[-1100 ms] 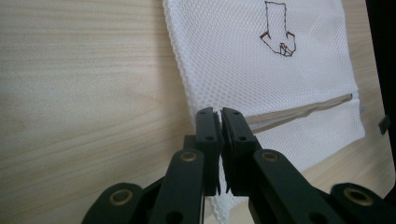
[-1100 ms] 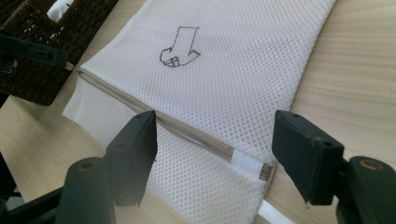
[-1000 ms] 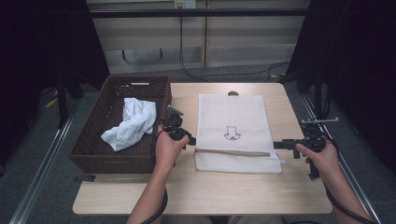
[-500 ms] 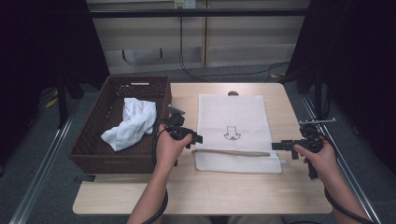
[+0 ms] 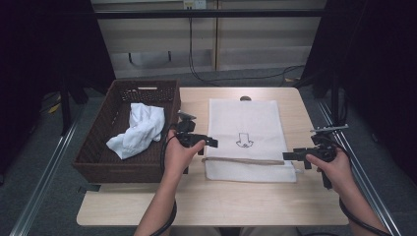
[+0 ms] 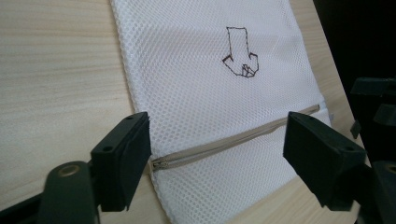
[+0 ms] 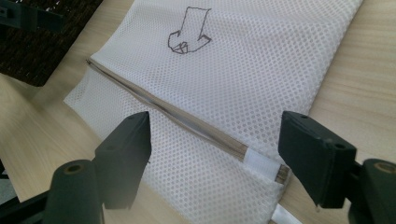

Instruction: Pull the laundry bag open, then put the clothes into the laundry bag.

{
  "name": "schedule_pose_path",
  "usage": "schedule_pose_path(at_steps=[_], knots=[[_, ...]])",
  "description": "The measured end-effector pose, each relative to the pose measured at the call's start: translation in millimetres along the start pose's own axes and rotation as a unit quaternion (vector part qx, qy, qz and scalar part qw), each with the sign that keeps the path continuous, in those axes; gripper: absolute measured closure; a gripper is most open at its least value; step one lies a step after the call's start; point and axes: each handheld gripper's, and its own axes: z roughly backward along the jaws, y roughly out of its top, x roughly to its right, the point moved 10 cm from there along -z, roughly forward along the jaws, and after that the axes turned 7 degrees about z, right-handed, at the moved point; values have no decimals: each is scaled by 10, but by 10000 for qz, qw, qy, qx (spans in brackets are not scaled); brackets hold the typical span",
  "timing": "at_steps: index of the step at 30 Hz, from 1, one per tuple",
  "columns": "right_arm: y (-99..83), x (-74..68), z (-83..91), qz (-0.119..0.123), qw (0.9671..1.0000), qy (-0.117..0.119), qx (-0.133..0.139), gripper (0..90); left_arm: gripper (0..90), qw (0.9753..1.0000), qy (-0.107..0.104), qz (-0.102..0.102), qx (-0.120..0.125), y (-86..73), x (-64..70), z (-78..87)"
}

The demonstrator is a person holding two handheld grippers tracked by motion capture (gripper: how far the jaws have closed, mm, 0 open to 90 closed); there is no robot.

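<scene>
The zipper (image 6: 233,140) runs crosswise between both spread hand-held grippers, left (image 5: 200,142) and right (image 5: 295,156), one at each end.

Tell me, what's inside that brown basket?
A crumpled white cloth lies in the basket, with bare wicker floor around it. Whatever sits under the cloth is hidden.

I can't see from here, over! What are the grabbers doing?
Left gripper open, right gripper open, one at each end of the beige zipper. White mesh laundry bag flat on table. Nothing in the way.
</scene>
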Motion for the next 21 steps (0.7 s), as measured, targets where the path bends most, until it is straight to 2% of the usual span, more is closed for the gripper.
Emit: schedule_pose_path(at_steps=[3,7,11,13,19,21], knots=[[5,-23,-5,44,10000,15,-13,249,182,10000,-13,-66,52,10,12,18],[13,-41,-25,127,9999,17,-27,245,149,9999,-97,-28,90,15,31,36],[24,-50,-53,193,9998,17,-35,237,123,9999,-140,-74,57,6,32,36],[27,-61,-65,240,9997,24,-49,230,119,9999,-85,-113,63,5,11,26],[73,-107,-115,643,9979,-14,-8,222,104,9999,-116,-123,35,-12,23,-11],[85,-132,-143,696,9976,27,-22,218,98,9998,-130,-148,3,-23,26,-4]])
